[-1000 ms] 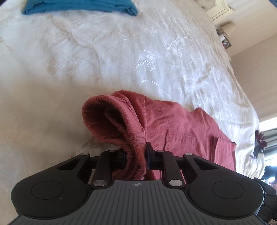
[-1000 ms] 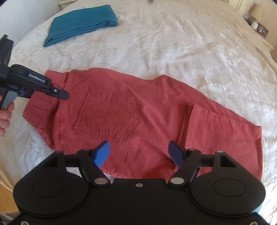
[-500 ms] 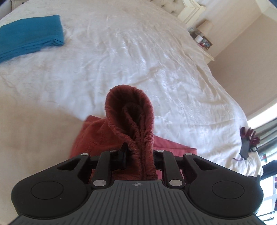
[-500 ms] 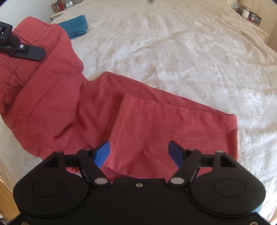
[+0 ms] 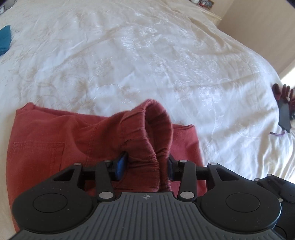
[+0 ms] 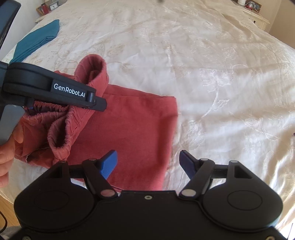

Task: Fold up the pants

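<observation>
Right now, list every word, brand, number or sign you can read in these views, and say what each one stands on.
"GenRobot.AI": white lettering on the black side of the left gripper, seen from the right wrist view.
Small round crosshair mark, no text: on the ribbed grey body of the left gripper in its own view.
Small items on the bedside furniture: too small and blurred to read.
Nothing readable on the red pants.

The white bedspread (image 6: 212, 73) lies bare across the centre and right of the right wrist frame, open for passage. The red pants (image 6: 132, 133) occupy the lower left; their bunched waistband rises there beside the left gripper (image 6: 103, 106). A folded teal cloth (image 6: 35, 40) blocks the upper left corner.
</observation>
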A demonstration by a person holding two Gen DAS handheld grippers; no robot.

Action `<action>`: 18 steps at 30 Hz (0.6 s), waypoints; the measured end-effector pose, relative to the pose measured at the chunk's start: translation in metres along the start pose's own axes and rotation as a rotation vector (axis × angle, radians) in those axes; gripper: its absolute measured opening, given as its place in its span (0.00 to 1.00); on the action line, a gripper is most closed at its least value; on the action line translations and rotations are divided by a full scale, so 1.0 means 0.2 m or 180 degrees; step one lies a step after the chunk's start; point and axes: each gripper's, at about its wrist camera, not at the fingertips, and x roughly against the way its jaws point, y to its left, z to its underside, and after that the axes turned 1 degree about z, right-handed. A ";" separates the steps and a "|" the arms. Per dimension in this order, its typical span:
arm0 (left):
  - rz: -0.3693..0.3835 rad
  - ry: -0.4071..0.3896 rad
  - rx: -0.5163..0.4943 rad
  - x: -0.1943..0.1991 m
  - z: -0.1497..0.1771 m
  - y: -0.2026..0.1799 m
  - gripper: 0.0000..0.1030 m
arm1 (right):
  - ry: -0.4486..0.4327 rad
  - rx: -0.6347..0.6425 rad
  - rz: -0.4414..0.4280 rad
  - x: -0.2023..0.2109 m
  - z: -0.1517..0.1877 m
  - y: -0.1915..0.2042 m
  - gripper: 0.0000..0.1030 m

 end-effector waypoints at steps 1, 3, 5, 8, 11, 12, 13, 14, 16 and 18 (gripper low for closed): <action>0.0055 0.0003 -0.0079 0.00 -0.02 -0.04 0.43 | 0.0008 -0.0007 0.0005 0.01 0.01 -0.01 0.73; 0.0131 -0.0030 -0.0266 0.01 -0.06 -0.10 0.43 | 0.0011 -0.0022 0.0018 0.00 0.01 -0.04 0.73; 0.0198 -0.0137 -0.0329 0.05 -0.09 -0.14 0.43 | -0.0006 -0.0051 0.0039 0.01 0.00 -0.05 0.73; 0.0240 -0.0302 -0.0247 0.13 -0.14 -0.11 0.45 | -0.0085 -0.0140 0.0056 0.04 -0.01 -0.07 0.73; 0.0057 -0.0411 -0.0209 0.21 -0.16 0.00 0.48 | -0.0184 -0.0260 -0.0059 0.06 -0.05 -0.07 0.73; -0.0050 -0.0431 -0.0217 0.22 -0.15 0.05 0.48 | -0.0203 -0.0298 -0.0139 0.06 -0.06 -0.06 0.74; -0.0158 -0.0436 -0.0229 0.24 -0.13 0.10 0.48 | -0.0201 -0.0323 -0.0207 0.06 -0.07 -0.05 0.74; -0.0253 -0.0425 -0.0240 0.25 -0.11 0.15 0.49 | -0.0178 -0.0350 -0.0286 0.04 -0.08 -0.04 0.74; -0.0467 -0.0348 -0.0253 0.25 -0.05 0.26 0.49 | -0.0112 -0.0390 -0.0425 0.00 -0.10 0.00 0.74; -0.0650 -0.0218 -0.0243 0.25 0.03 0.38 0.49 | -0.0032 -0.0443 -0.0573 -0.06 -0.10 0.04 0.74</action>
